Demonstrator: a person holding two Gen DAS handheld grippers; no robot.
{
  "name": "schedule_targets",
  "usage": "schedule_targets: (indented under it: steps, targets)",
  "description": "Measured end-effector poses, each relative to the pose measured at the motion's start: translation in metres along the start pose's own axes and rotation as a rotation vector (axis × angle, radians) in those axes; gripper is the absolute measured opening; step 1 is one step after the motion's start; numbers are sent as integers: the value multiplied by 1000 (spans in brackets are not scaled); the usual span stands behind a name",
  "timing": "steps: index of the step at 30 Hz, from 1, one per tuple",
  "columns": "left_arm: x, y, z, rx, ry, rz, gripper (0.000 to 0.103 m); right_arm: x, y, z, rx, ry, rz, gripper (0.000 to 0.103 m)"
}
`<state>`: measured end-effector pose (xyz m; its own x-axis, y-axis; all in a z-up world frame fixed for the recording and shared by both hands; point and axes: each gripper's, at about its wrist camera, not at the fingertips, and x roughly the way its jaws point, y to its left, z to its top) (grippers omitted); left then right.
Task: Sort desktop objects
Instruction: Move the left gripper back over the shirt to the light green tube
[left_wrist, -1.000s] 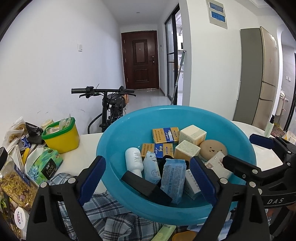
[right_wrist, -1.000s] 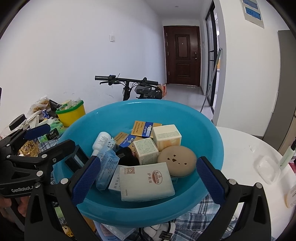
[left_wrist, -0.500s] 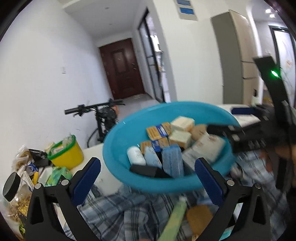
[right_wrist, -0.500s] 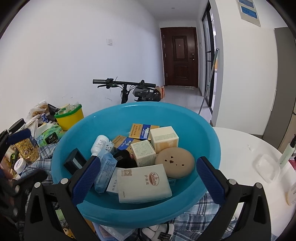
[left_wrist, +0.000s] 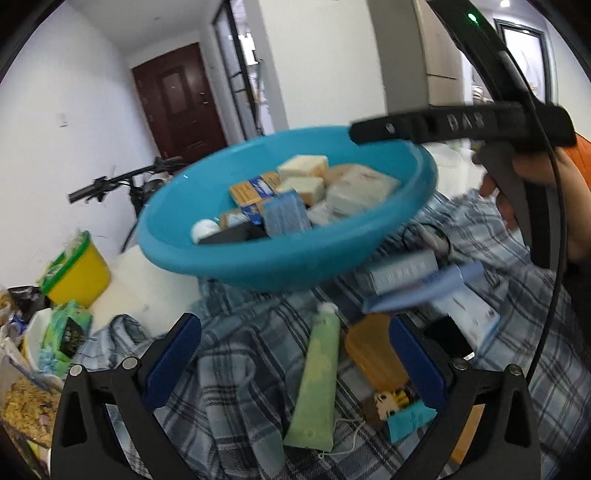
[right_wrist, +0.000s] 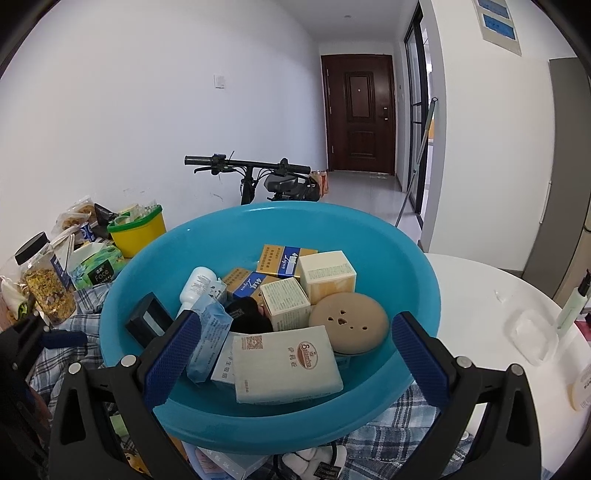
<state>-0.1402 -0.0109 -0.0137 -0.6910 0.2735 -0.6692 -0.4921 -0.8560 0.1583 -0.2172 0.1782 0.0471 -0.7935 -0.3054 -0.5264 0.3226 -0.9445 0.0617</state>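
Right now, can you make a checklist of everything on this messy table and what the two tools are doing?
Surface: white table, partly under a plaid cloth.
Job's things: blue basin holding boxes, a white bottle and a tan round case.
Clutter: green tube and orange case on the cloth; yellow tub, snack jar.
Grippers: left tool open, empty; right tool open, empty.
Cables: black cable by the right hand.
Surroundings: bicycle, brown door.
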Motion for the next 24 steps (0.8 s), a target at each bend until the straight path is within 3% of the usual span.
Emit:
schedule_targets:
  steps: [12,16,20,22,24]
  targets:
    - [11,-20,-18,80,78,-274,103,3,3,-1,-9,23,-2,103]
    - [22,-25,-22,78,116,-313,103,4,3,-2,-5,29,-3,103]
    - [33,-12,-23,12,148,-286,103,5,5,-2,-8,35,-2,103]
    - [32,-1,-23,-38,138,-295,98,5,6,-3,-12,38,0,103]
    - [33,10,-23,-93,137,-322,81,6,6,-3,-15,44,-1,103]
